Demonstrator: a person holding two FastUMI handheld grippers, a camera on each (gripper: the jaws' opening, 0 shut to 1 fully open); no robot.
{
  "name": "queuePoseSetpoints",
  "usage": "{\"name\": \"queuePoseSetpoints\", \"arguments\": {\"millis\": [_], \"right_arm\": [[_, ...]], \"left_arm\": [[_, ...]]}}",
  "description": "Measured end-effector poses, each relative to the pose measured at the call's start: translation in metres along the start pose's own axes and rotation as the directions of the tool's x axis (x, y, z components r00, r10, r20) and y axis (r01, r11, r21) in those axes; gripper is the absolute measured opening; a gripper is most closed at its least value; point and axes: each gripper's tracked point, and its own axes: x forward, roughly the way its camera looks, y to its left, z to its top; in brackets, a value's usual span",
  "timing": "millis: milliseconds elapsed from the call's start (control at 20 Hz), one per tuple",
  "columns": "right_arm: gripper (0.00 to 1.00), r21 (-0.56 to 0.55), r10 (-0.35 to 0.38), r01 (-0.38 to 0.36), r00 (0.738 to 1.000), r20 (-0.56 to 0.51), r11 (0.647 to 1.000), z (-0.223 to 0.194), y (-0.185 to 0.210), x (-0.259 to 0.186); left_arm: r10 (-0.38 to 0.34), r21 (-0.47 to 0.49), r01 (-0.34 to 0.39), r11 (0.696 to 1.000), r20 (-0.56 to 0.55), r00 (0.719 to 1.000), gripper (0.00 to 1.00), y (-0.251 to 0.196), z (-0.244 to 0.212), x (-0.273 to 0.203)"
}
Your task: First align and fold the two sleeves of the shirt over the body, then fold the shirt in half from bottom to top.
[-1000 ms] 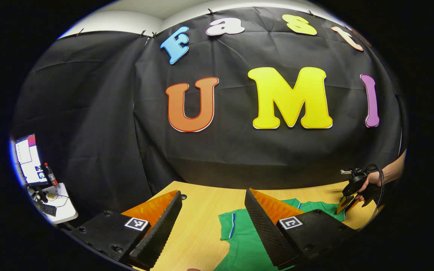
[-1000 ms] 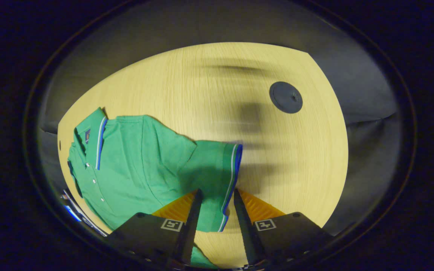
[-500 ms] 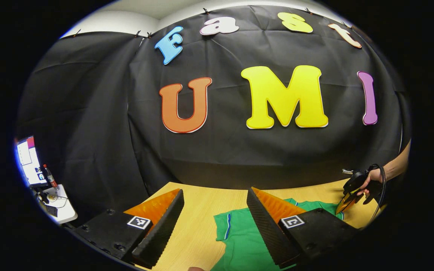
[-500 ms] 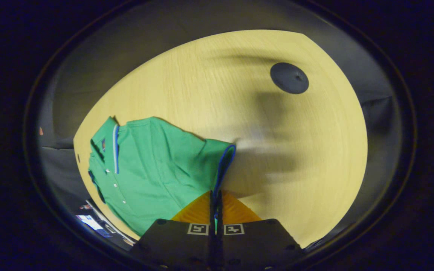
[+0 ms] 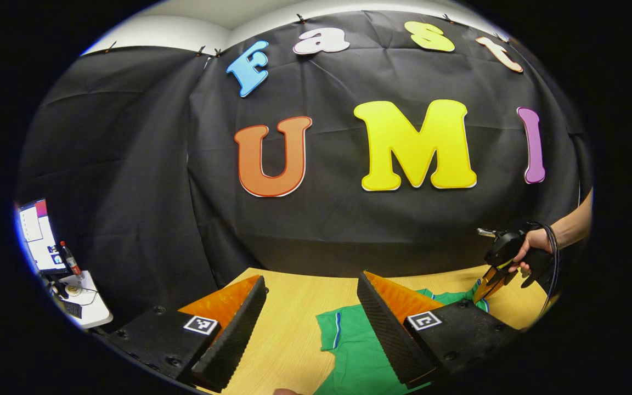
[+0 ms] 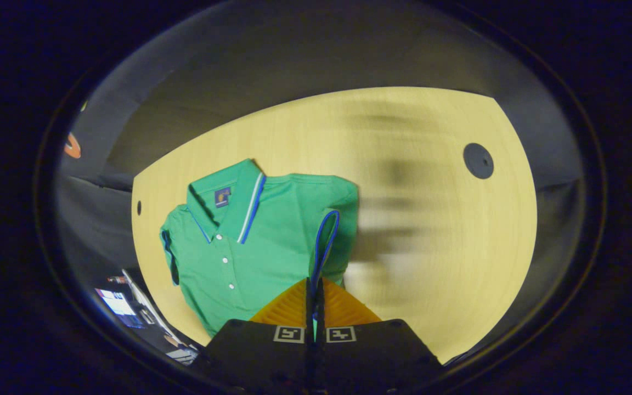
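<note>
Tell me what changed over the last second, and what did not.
The right gripper closed on the blue-trimmed sleeve of the green polo shirt, lifted it off the light wooden table and carried it in over the shirt's body, where the cuff now stands as a raised loop. The left gripper stayed open and hovering over the table near the other sleeve; the shirt's body and collar stayed flat.

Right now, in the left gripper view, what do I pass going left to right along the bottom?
Monitor → small white side table → left hand-held gripper, open → green shirt under its right finger → right hand-held gripper pinching the sleeve → hand holding it.
</note>
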Motion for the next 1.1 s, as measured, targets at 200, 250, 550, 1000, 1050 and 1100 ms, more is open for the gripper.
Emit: {"name": "queuePoseSetpoints", "arguments": {"millis": [200,250,550,1000,1050,1100], "right_arm": [[0.0,0.003,-0.015,0.015,1.0,0.005,1.0,0.001,0.039,0.006],[0.0,0.014,-0.016,0.016,1.0,-0.001,1.0,-0.001,0.048,0.01],[0.29,0.08,0.073,-0.074,0.997,0.014,0.994,-0.005,0.116,0.02],[0.96,0.035,0.034,-0.04,0.988,0.148,0.999,-0.026,0.116,-0.031],[0.96,0.029,0.032,-0.038,0.985,0.167,0.999,-0.034,0.114,-0.042],[0.96,0.029,0.033,-0.039,0.983,0.181,0.999,-0.045,0.112,-0.052]], "left_arm": [[0.033,-0.016,-0.034,0.999,-0.014,0.999,1.0,0.023,-0.007,-0.008],[0.042,-0.018,-0.042,0.999,-0.018,0.999,1.0,0.03,-0.009,-0.01],[0.061,-0.006,-0.061,0.998,-0.034,0.998,1.0,0.053,-0.015,-0.016],[-0.096,-0.025,0.094,0.995,-0.117,0.988,1.0,0.03,-0.039,0.006],[-0.13,-0.026,0.128,0.991,-0.141,0.981,1.0,0.022,-0.045,0.014],[-0.16,-0.028,0.157,0.987,-0.178,0.971,1.0,0.015,-0.055,0.022]]}}
